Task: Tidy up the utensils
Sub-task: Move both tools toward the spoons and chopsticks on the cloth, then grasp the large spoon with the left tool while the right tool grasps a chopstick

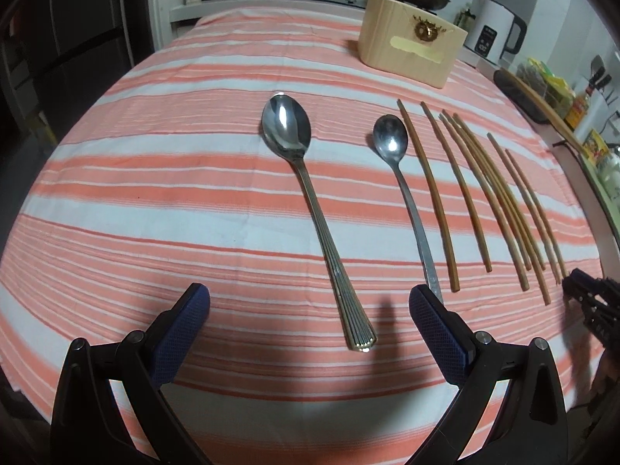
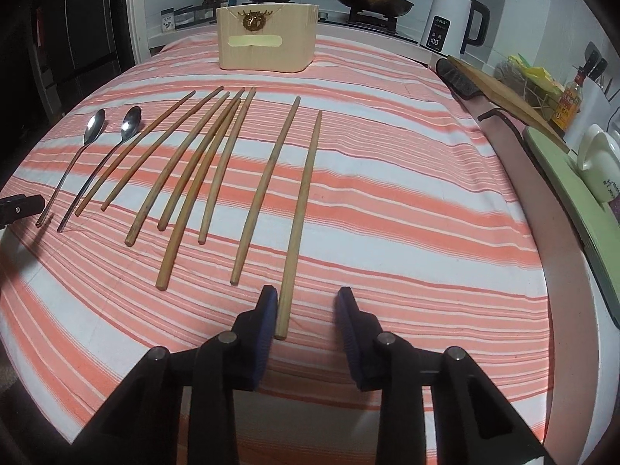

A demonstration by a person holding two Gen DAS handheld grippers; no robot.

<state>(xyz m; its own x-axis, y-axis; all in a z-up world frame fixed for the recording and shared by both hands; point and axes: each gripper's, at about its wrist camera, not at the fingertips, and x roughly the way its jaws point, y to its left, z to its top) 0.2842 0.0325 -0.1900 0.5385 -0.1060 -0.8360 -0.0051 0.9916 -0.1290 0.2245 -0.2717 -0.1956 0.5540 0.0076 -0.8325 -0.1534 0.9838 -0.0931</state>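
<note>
Two metal spoons and several wooden chopsticks lie side by side on the striped cloth. In the left wrist view my left gripper (image 1: 309,292) stands open, with the handle end of the large ribbed spoon (image 1: 310,209) between its fingers, untouched. The small spoon (image 1: 407,193) lies just right of it, its handle tip by the right finger. In the right wrist view my right gripper (image 2: 307,292) is open around the near end of the rightmost chopstick (image 2: 304,201). The left pad is against the stick and the right pad is well clear of it.
A pale wooden box (image 2: 267,38) with a gold emblem stands at the far side of the table. A white kettle (image 2: 445,23), pans on a stove, a cutting board (image 2: 511,97) and bottles line the counter to the right. The table edge (image 2: 562,271) runs close on the right.
</note>
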